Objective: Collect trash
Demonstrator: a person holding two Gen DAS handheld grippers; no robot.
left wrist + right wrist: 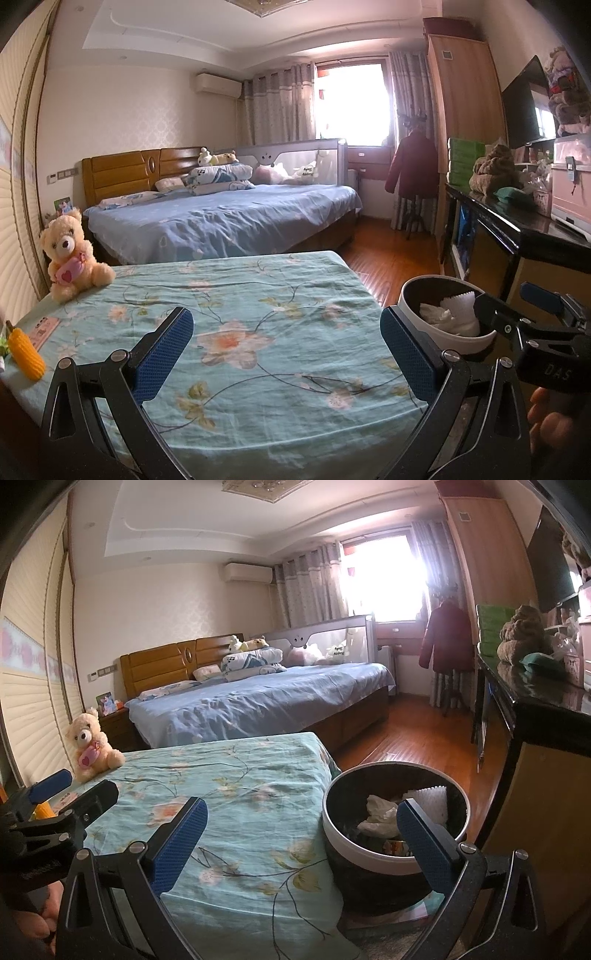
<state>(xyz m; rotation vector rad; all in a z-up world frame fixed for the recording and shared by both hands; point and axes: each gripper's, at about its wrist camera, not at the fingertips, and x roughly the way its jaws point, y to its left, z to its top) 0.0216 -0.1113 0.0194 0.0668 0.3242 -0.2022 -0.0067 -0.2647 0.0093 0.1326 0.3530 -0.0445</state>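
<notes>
Hovering spread and empty over the flowered table (258,295): left tool (286,354), nothing between its blue pads. Likewise released and empty: right tool (301,843), poised at the table's right edge, one finger over the cloth, the other over the bin. Standing just beside that edge, on the floor, to the right of both tools and nearer the right one: round trash bin (395,853), white-rimmed, dark inside, upright, mouth open upward. Lying inside: crumpled tissue (378,812) and a serrated white foam piece (430,801). Remaining on the table, far left, nearer the left tool: yellow toy corn (26,354) and teddy bear (72,254), probably not trash. Seeing no loose litter on the cloth.
</notes>
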